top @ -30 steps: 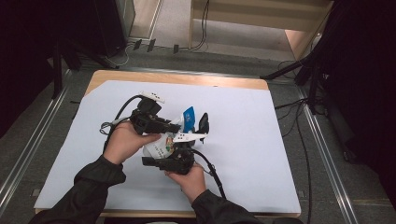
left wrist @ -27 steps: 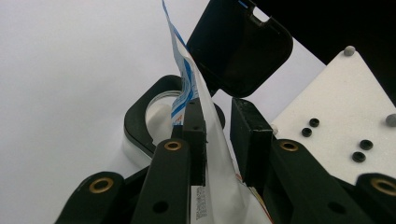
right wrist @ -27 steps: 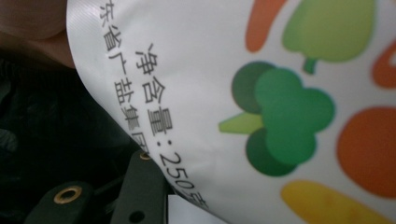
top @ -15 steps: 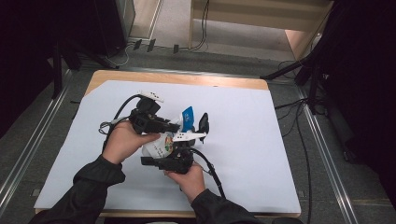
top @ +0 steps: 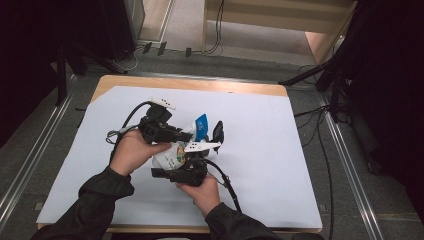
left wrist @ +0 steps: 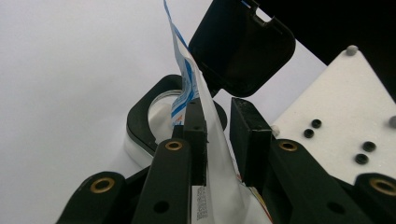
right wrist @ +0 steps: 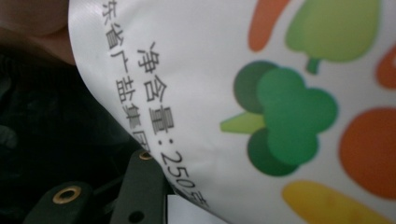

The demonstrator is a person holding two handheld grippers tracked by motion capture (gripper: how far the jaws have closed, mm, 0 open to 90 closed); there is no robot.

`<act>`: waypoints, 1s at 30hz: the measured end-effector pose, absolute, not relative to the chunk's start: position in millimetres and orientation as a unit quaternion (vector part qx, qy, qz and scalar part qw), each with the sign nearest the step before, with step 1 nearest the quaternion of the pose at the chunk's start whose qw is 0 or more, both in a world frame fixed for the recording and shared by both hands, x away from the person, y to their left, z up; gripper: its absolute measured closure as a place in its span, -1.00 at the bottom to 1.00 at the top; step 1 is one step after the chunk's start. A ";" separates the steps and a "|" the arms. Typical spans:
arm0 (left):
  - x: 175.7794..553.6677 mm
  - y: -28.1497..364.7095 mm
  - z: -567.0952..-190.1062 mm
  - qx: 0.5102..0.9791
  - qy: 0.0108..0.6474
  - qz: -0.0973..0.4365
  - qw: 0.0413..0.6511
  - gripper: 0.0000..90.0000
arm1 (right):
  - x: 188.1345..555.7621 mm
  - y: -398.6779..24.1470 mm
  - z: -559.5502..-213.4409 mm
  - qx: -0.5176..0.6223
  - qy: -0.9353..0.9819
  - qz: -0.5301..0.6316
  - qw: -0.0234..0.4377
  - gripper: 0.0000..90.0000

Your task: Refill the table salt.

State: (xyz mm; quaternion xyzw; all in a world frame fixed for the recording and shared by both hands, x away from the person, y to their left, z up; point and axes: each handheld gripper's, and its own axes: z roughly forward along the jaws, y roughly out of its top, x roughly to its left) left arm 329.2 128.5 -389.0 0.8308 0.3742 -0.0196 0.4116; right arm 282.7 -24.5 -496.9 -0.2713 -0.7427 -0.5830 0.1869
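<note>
Above the middle of the white-covered worktop (top: 280, 165), a white pouch (top: 172, 155) printed with vegetables sits between both tools. The left hand-held gripper (left wrist: 217, 140) has its jaws around the pouch's blue-striped top edge, narrowly parted. The right hand-held gripper (top: 187, 172) is under the pouch; I cannot tell its grip. A black-lidded container (left wrist: 154, 116) stands just beyond.

Items counted: one white printed bag (top: 172, 154); one round black-rimmed container (left wrist: 154, 116) with one hinged black lid (left wrist: 243, 44), standing open; two tongs, left (top: 187, 135) and right (top: 192, 160); two hands; one worktop (top: 280, 150) under one white sheet.
</note>
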 end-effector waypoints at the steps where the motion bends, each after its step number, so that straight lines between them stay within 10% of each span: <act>1: 329.2 128.5 -389.0 0.832 0.374 -0.018 0.410 0.73 | 282.3 -24.5 -496.6 -0.269 -0.745 -0.582 0.184 0.40; 30: 328.4 124.5 -390.2 0.836 0.377 -0.015 0.399 0.76 | 278.1 -21.6 -495.5 -0.228 -0.781 -0.567 0.132 0.26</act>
